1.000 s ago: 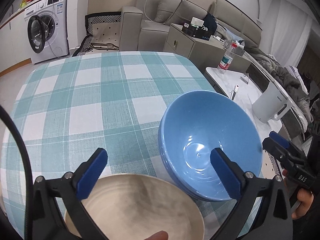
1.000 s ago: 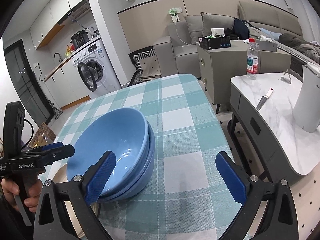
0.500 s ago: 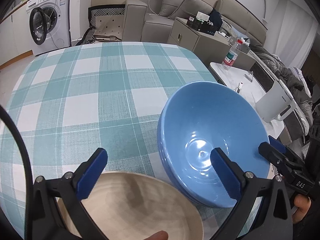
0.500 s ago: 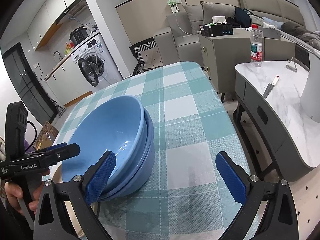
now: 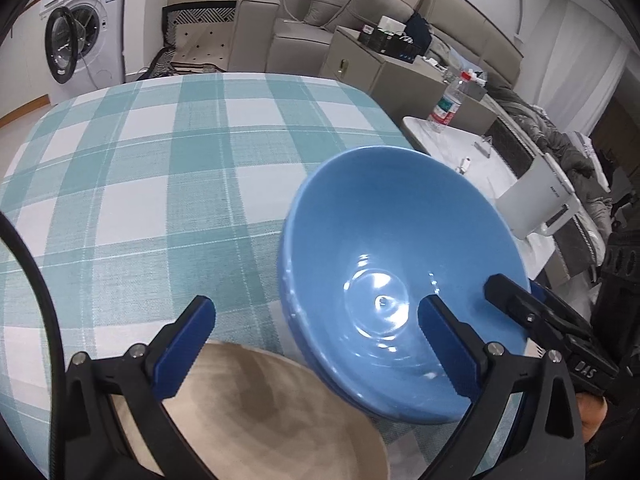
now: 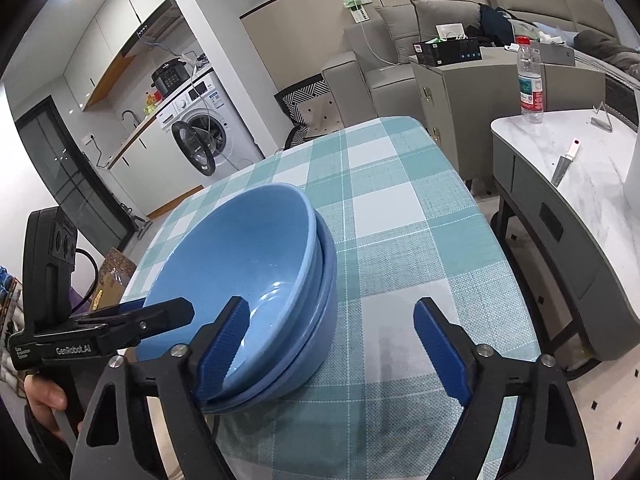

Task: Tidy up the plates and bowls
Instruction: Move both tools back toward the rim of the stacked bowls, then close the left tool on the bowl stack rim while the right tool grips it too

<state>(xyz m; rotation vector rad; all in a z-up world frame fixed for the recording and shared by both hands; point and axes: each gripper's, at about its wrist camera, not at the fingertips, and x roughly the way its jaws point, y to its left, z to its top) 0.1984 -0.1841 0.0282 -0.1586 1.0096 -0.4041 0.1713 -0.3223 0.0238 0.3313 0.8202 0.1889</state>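
Checked counter [image 5: 160,184] ahead of both tongs, stacked blue bowls [image 6: 256,280] with the closing right tongs [image 6: 332,344] astride their near rim, not yet pinching, beige plate [image 5: 260,416], seen only from the left wrist, below the open, empty left tongs [image 5: 312,340]

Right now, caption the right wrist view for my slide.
Right tongs closing astride the rim of stacked blue bowls on the checked tablecloth.
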